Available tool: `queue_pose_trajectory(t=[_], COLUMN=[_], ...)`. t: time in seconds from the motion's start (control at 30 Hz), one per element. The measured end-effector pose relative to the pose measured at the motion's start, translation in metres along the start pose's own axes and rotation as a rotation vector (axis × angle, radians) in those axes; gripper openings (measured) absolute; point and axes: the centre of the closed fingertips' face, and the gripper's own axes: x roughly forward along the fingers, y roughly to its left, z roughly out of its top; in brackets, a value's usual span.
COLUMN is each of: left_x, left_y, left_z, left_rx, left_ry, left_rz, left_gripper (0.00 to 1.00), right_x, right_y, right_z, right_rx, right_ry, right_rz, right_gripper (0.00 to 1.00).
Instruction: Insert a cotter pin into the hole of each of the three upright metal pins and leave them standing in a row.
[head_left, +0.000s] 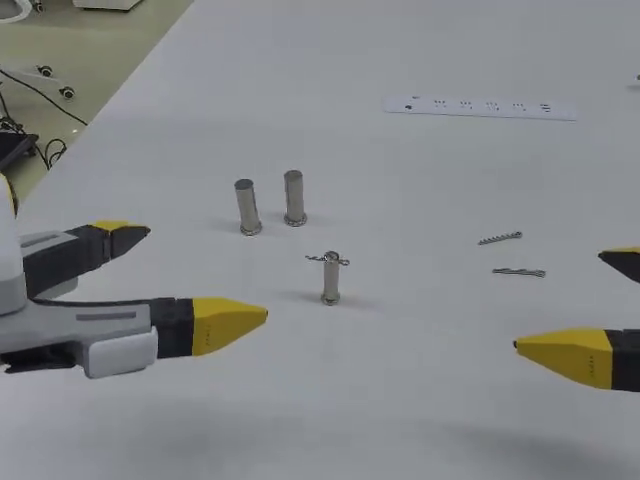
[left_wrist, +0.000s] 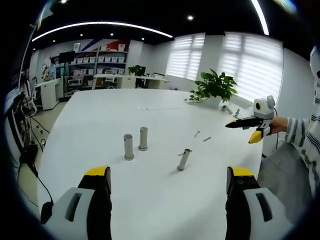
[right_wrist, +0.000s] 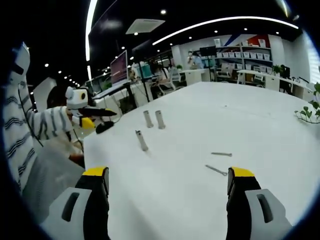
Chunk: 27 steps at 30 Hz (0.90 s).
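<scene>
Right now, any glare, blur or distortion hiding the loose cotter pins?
Head view: soft even light, faint shadows, both loose cotter pins crisp. Left gripper view: fisheye curves the table; window blinds are bright; cotter pins are specks. Right gripper view: ceiling light strip glares, yet the cotter pins are legible.

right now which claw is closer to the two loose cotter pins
Right. The right claw is open just beside the loose cotter pins; the left claw is on the other side of the three metal pins.
</scene>
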Motion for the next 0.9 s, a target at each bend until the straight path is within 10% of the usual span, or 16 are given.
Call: queue_pose_trajectory(t=[0.53,0.9], left_x=[0.034,0.064], left_y=[0.073,0.085], left_z=[0.030,0.023], left_rx=[0.062,0.062], left_ry=[-0.013,0.034], left_rz=[0.198,0.222], left_gripper=[0.76,0.49], right_x=[-0.005,-0.012], right_y=[0.007,0.010], right_z=[-0.010,-0.016], right_rx=[0.061,0.063], right_ry=[0.017,0.046], right_rz=[-0.019,-0.024], right_gripper=[1.00,1.00])
